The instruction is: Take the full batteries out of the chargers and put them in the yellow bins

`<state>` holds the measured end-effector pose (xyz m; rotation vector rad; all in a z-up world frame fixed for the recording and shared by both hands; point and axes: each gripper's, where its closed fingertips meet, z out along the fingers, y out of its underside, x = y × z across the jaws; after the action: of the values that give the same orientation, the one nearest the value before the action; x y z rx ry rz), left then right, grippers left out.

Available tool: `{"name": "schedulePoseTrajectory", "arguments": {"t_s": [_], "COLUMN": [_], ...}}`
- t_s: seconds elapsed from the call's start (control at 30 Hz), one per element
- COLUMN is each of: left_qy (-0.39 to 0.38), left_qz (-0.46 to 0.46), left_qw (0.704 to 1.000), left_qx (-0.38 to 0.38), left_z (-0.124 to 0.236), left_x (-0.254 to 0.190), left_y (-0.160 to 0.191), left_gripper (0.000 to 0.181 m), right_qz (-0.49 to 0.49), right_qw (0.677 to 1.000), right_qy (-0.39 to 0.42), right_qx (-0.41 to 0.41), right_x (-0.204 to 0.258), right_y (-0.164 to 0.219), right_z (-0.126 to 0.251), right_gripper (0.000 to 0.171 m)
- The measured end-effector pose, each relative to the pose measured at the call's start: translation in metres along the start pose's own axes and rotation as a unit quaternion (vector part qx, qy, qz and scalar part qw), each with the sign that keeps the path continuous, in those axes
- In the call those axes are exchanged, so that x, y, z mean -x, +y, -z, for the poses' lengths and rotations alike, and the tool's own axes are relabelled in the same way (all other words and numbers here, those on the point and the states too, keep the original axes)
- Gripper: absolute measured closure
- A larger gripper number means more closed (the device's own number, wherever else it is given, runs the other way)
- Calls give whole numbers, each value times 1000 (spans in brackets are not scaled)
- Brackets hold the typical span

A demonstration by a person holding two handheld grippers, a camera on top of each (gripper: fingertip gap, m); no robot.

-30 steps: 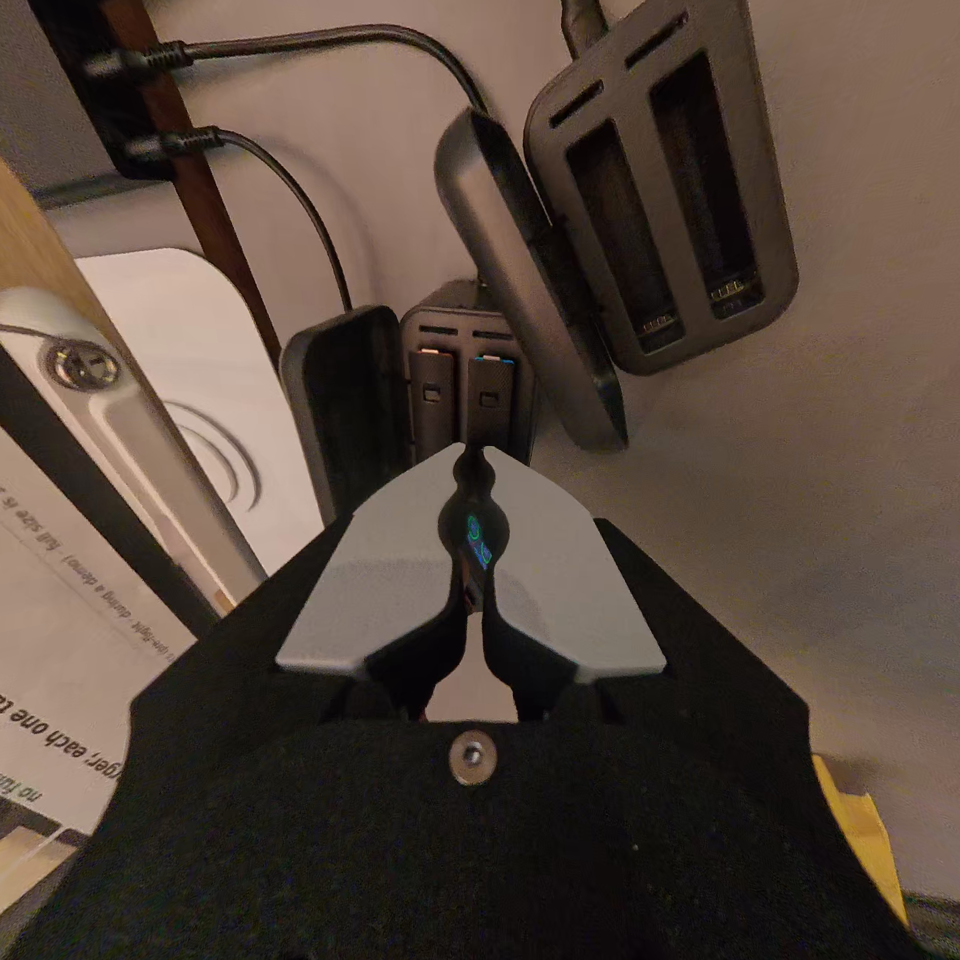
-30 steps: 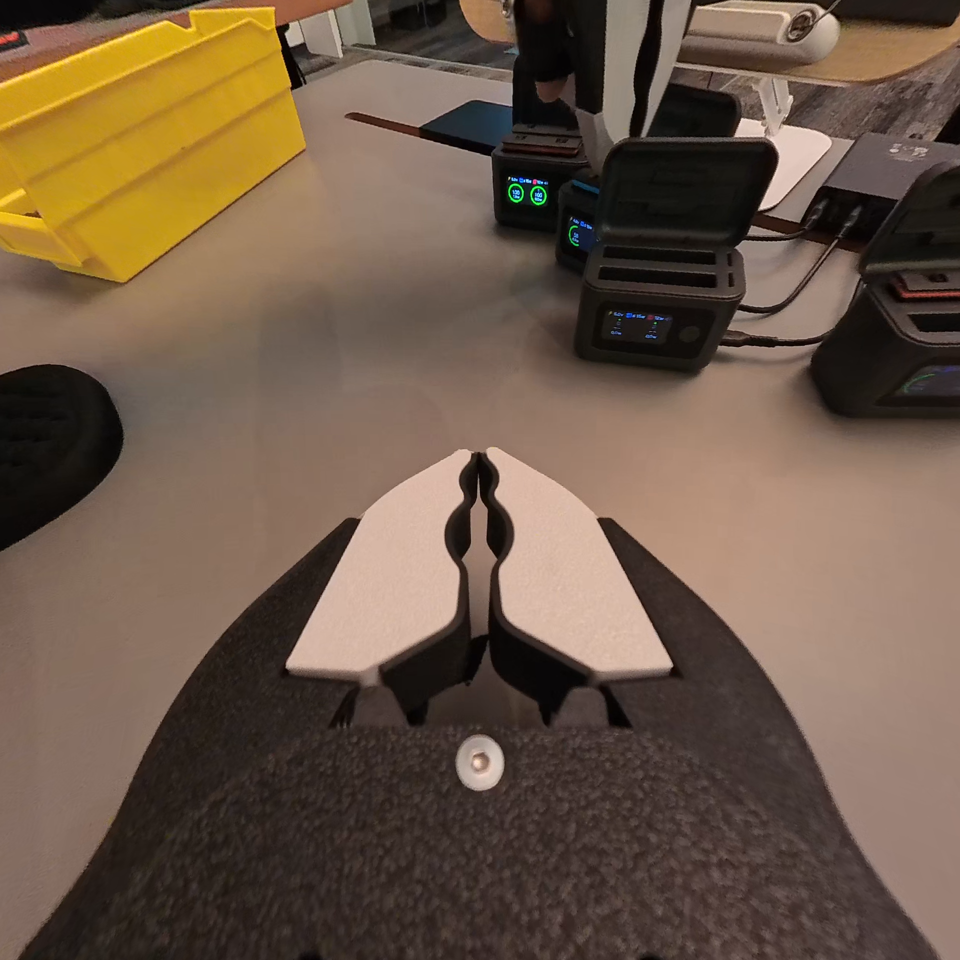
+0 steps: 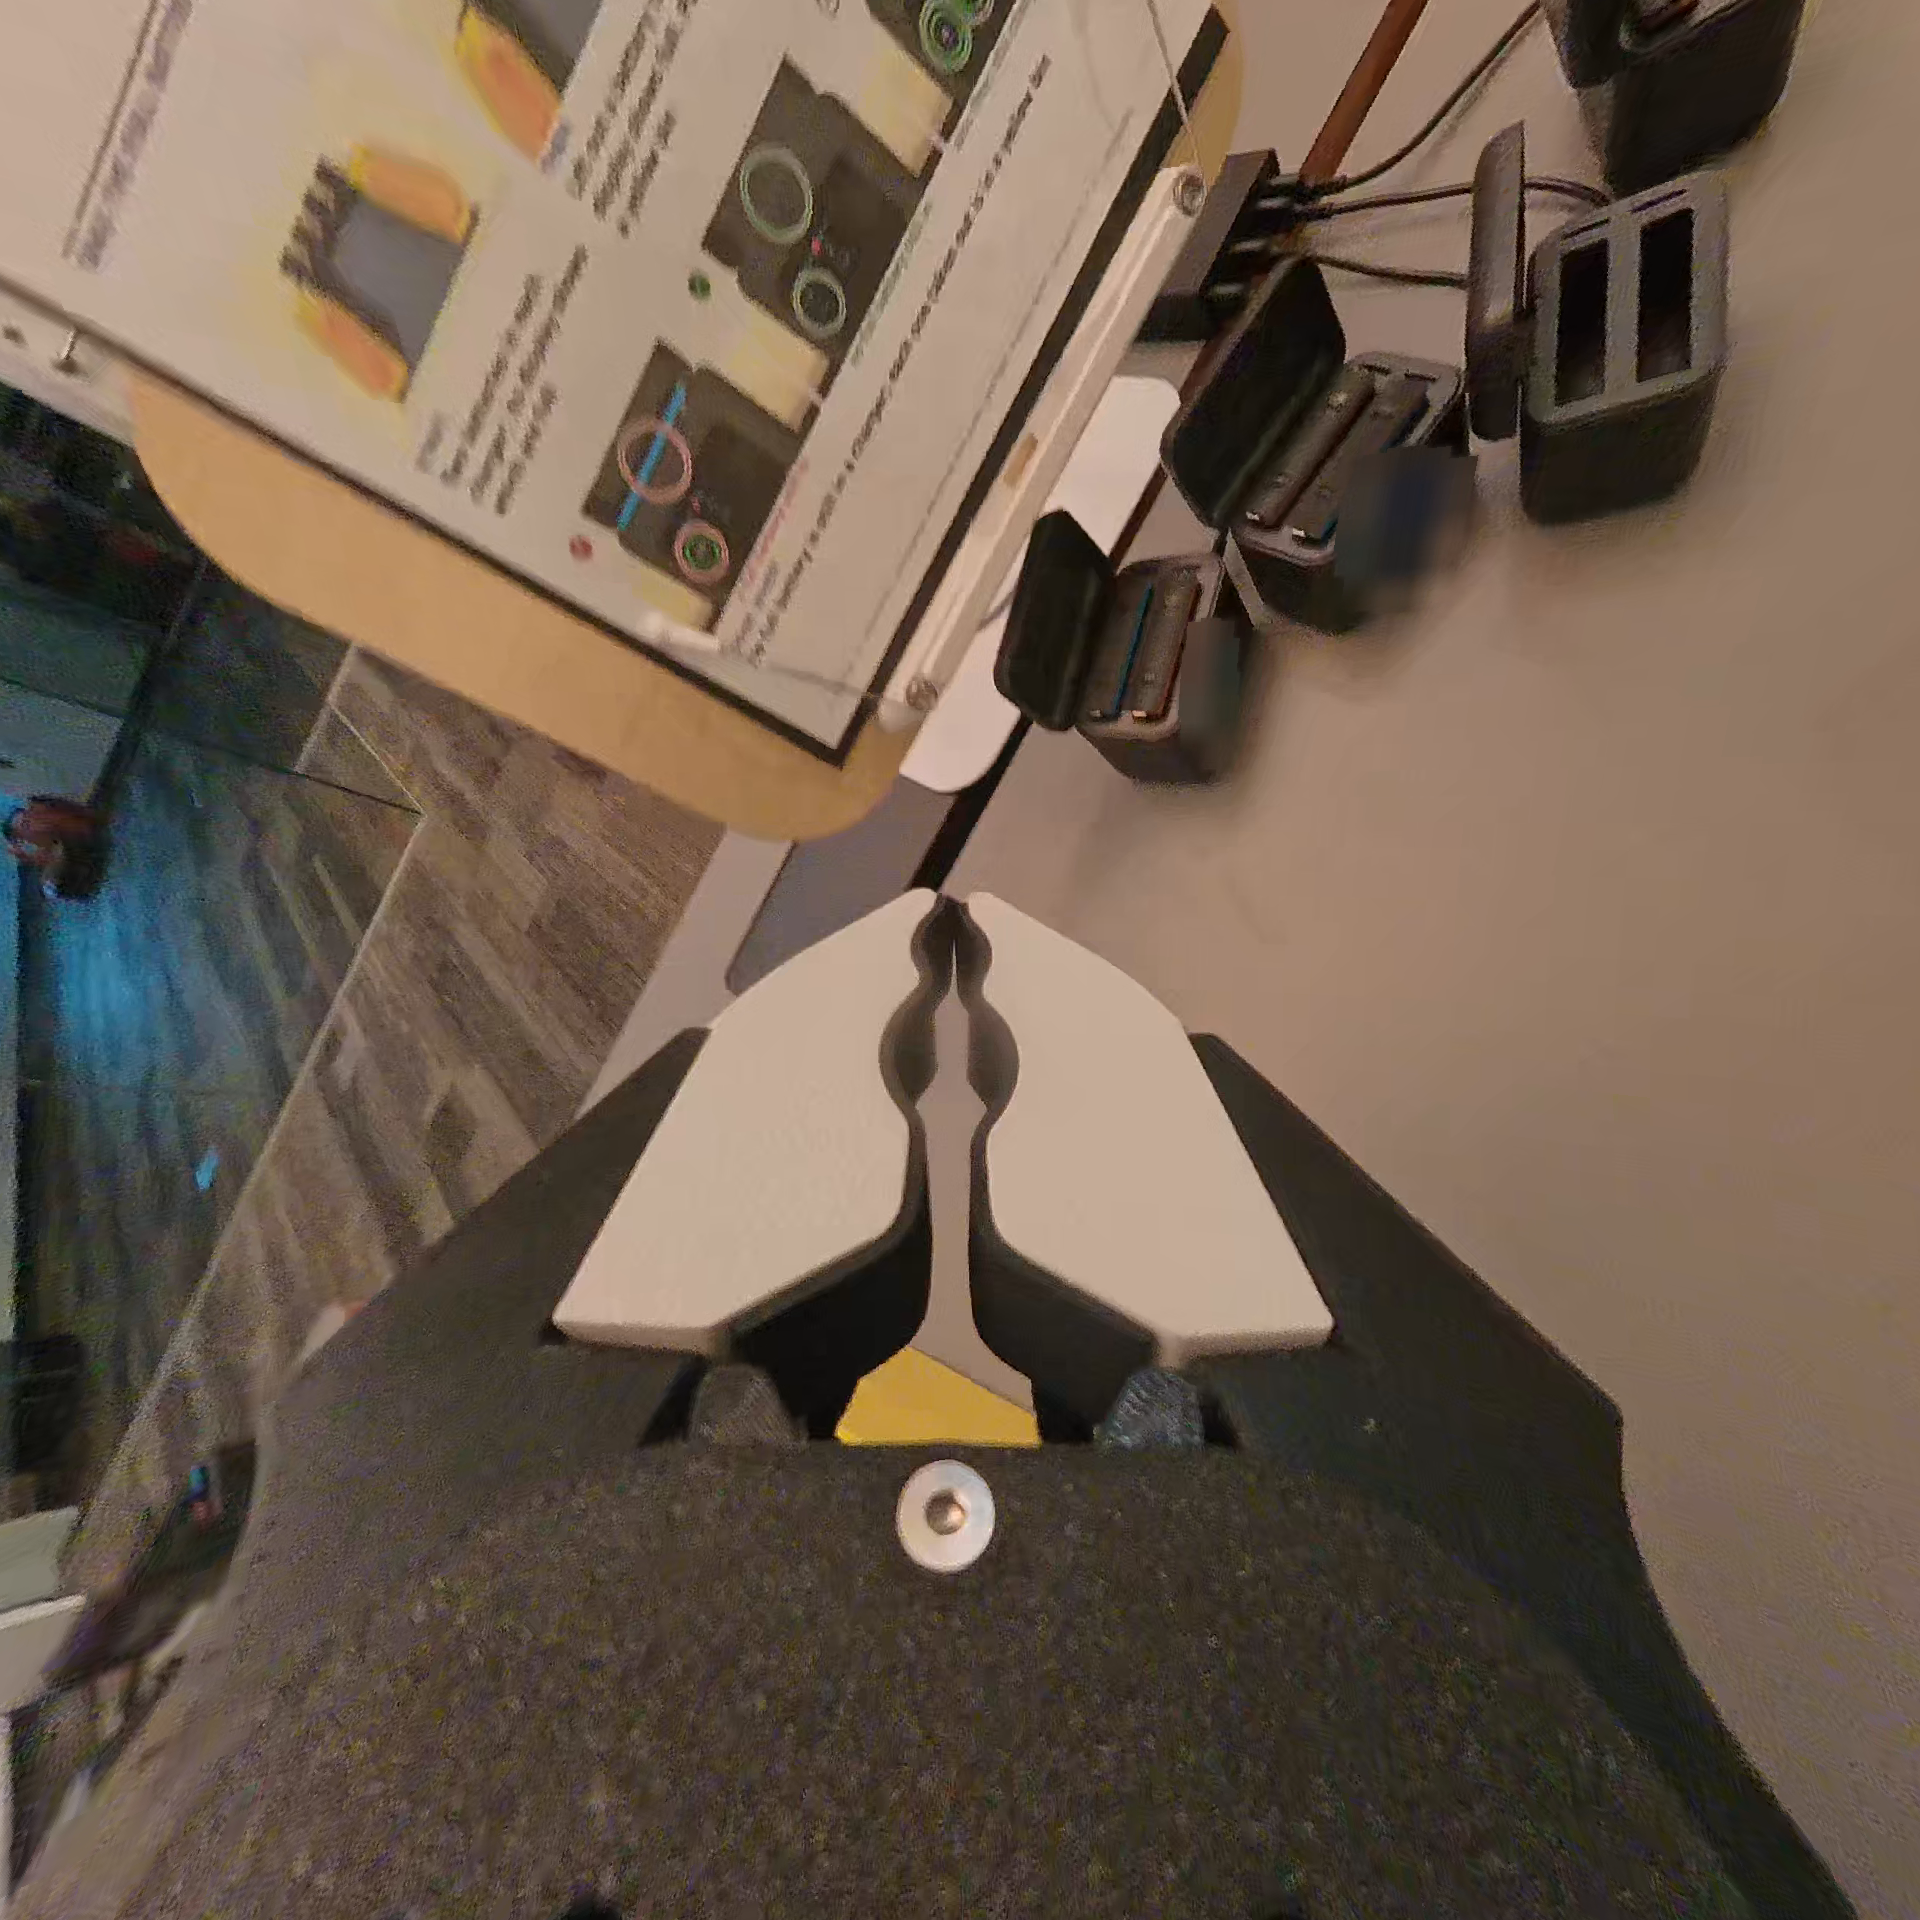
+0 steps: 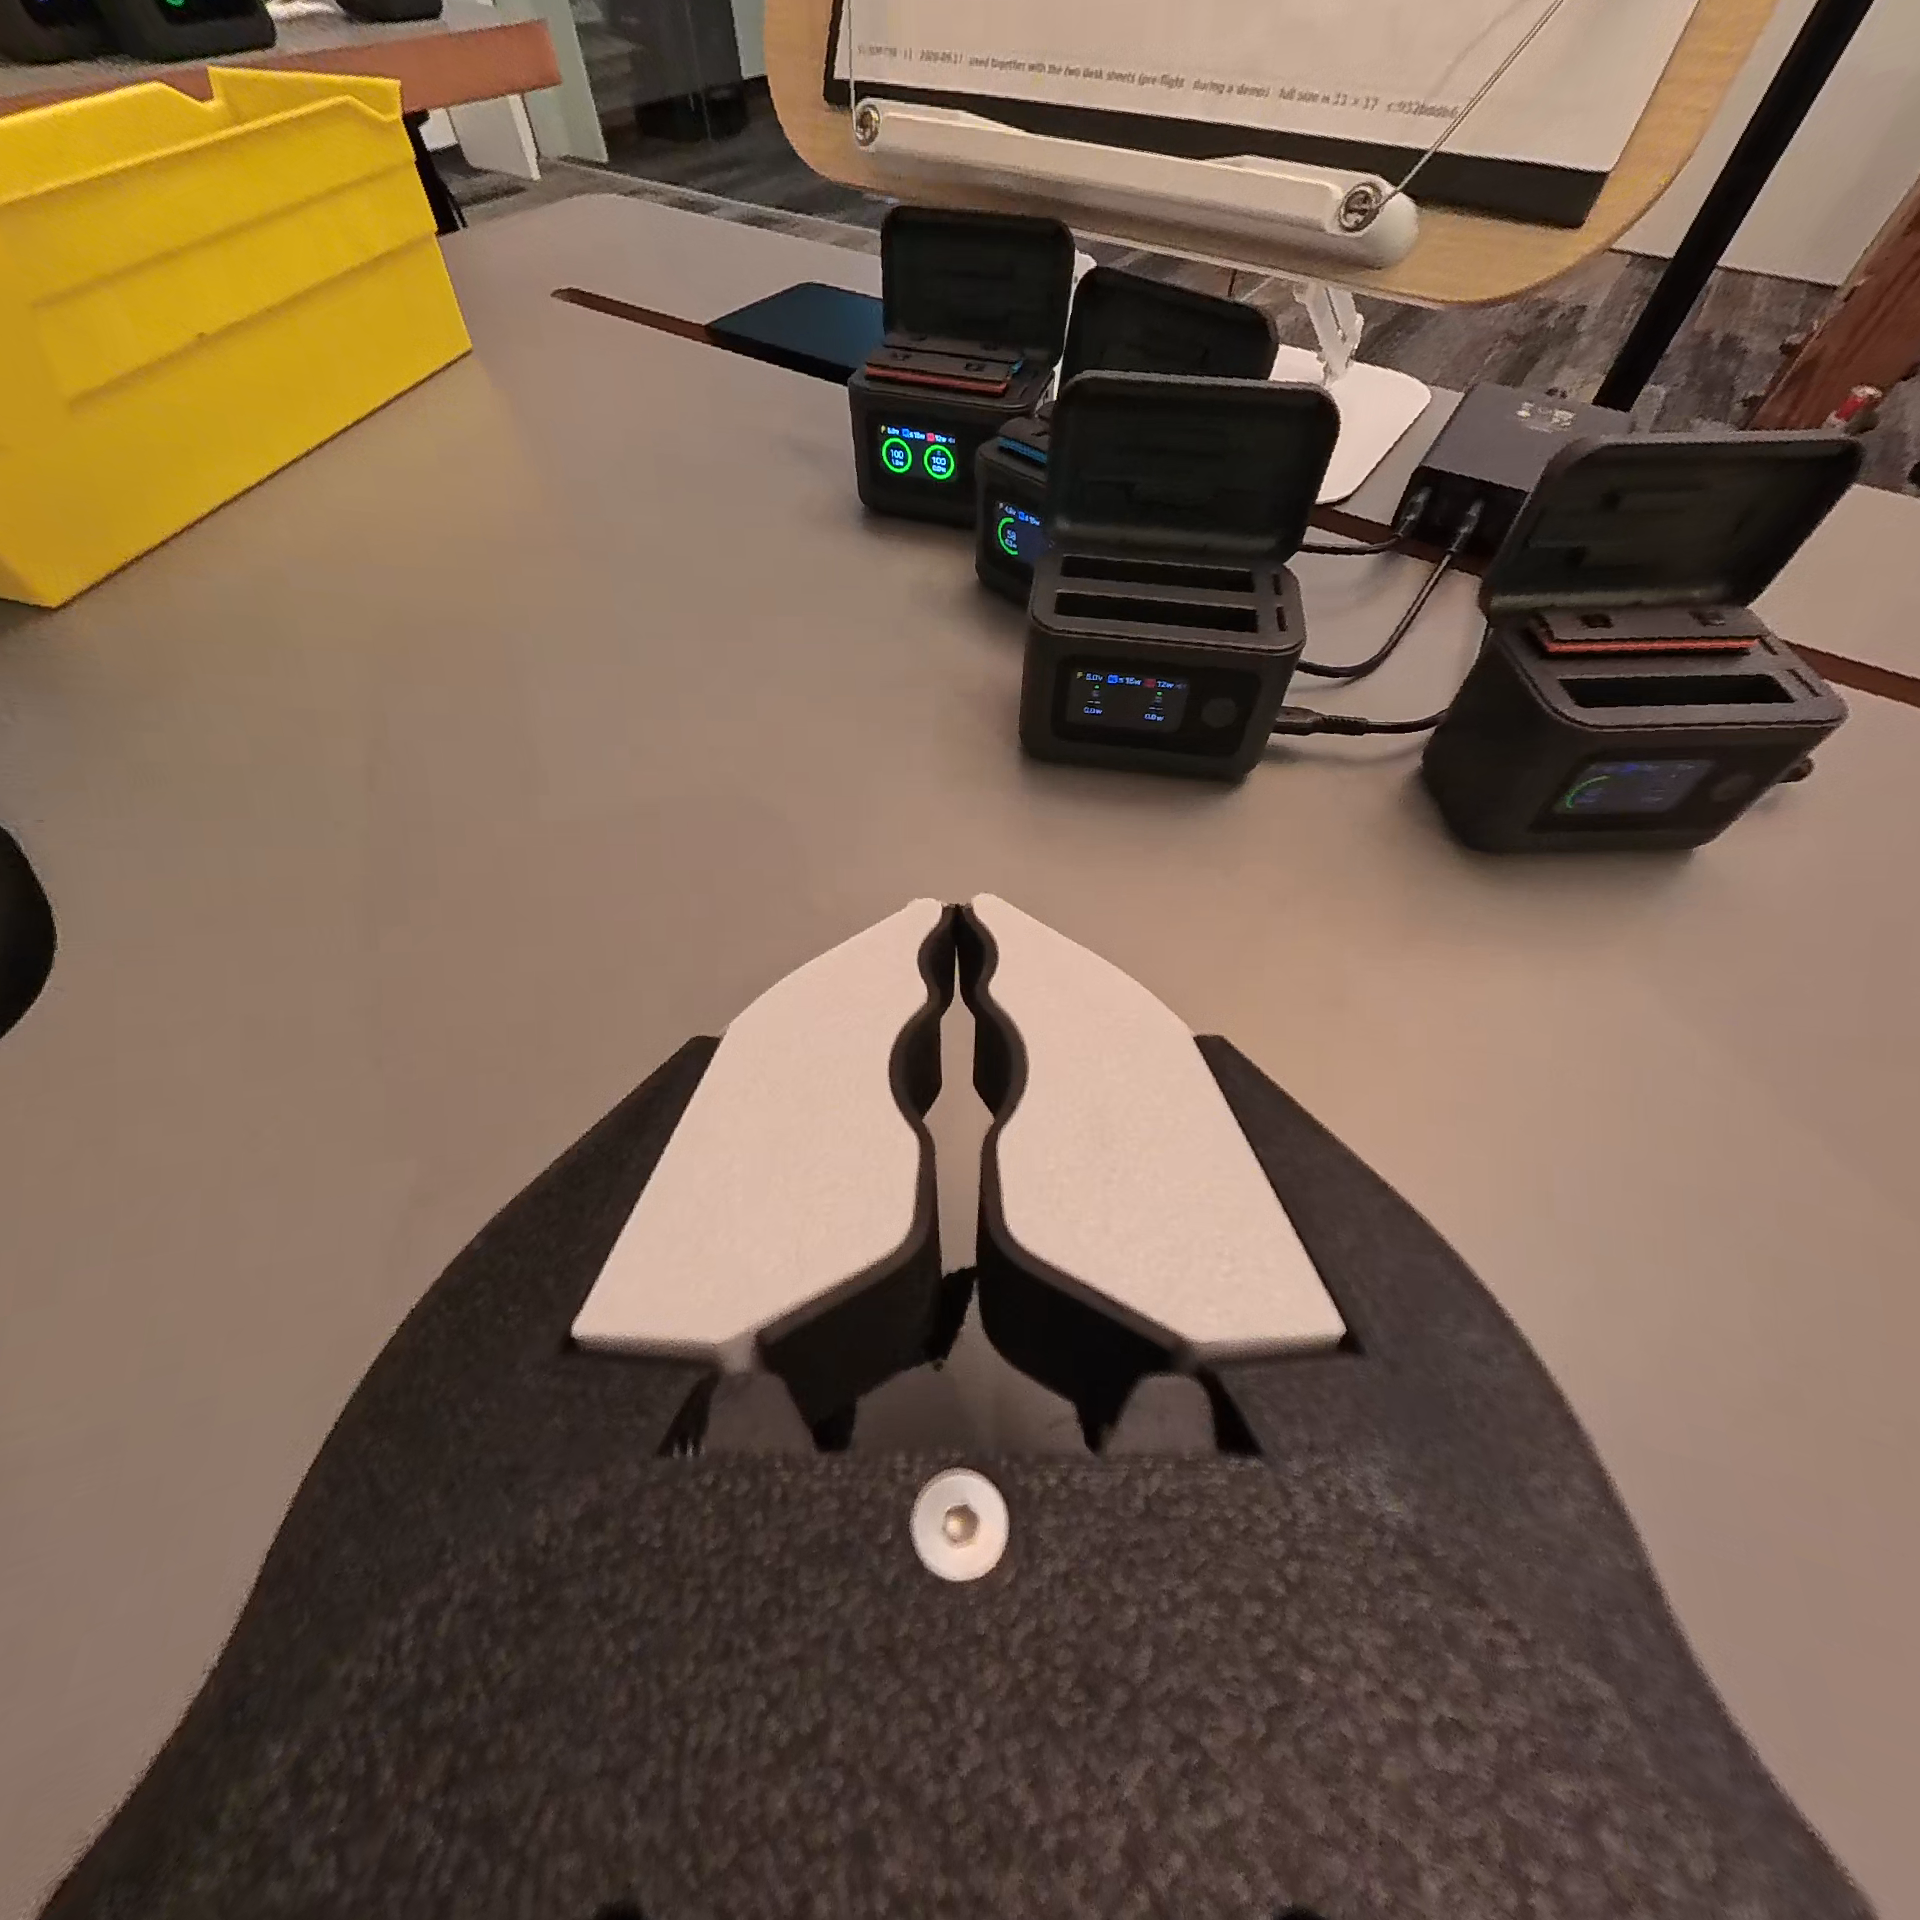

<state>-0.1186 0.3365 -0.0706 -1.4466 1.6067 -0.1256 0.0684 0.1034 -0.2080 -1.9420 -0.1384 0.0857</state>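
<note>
Four black chargers (image 4: pixel 1158 665) sit with lids up near the far edge of the grey desk (image 4: pixel 520 790). The far left charger (image 4: pixel 940 436) has two batteries with red tops (image 4: pixel 940 369) and two green rings on its screen. The near right charger (image 4: pixel 1631 748) has one red-topped battery (image 4: pixel 1642 634). A yellow bin (image 4: pixel 197 312) stands at the far left corner of the desk. The left gripper (image 3: pixel 953 914) has its two tips pressed together, holding nothing. The right gripper (image 4: pixel 961 914) is pinched together too, above bare desk.
</note>
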Motion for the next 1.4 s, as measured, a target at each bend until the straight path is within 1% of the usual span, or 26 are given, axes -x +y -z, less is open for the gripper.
{"name": "schedulePoseTrajectory", "arguments": {"t_s": [0.1, 0.17, 0.23, 0.4, 0.5, 0.6, 0.63, 0.7, 0.8, 0.87, 0.97, 1.07, 1.17, 1.3, 1.4], "left_qy": [2, 8, 2, -20, -25, -50, -58, -47, -4, 41, 69, 85, 84, 83, 101], "left_qz": [35, 59, 81, 138, 182, 209, 213, 220, 245, 256, 272, 277, 265, 262, 267], "left_qw": [999, 997, 994, 975, 959, 949, 949, 954, 958, 960, 958, 956, 960, 961, 959], "left_qx": [-16, -39, -72, -173, -217, -229, -224, -198, -150, -103, -61, -44, -27, -20, -2], "left_z": [7, 9, 10, 2, -16, -45, -57, -82, -123, -150, -180, -194, -202, -203, -203], "left_x": [-13, -27, -42, -87, -106, -112, -112, -115, -118, -125, -127, -131, -134, -133, -134], "left_y": [21, 21, 10, -38, -62, -73, -74, -75, -77, -76, -72, -73, -69, -69, -68], "left_gripper": [181, 181, 181, 181, 181, 181, 181, 181, 181, 181, 181, 181, 180, 181, 180], "right_qz": [0, 2, 4, 2, 1, 3, 3, 3, 2, 3, 2, -1, -3, 0, -2], "right_qw": [1000, 1000, 1000, 1000, 1000, 1000, 1000, 1000, 1000, 1000, 1000, 1000, 1000, 1000, 1000], "right_qy": [1, 1, 2, 6, 4, 2, 2, 1, -1, -1, 0, -1, -4, -6, -7], "right_qx": [3, 6, 7, 5, 6, 7, 5, 4, 4, 5, 6, 6, 6, 8, 11], "right_x": [0, -1, -1, -4, -3, -2, -1, -1, -1, -1, -2, -3, -1, 0, 0], "right_y": [2, 3, 4, 3, 3, 3, 2, 1, 1, 2, 2, 2, 2, 3, 4], "right_z": [-1, -2, -2, -2, -2, -3, -2, -2, -2, -2, -2, -2, -2, -3, -3], "right_gripper": [171, 171, 171, 171, 171, 171, 171, 171, 171, 171, 171, 171, 171, 171, 171]}}
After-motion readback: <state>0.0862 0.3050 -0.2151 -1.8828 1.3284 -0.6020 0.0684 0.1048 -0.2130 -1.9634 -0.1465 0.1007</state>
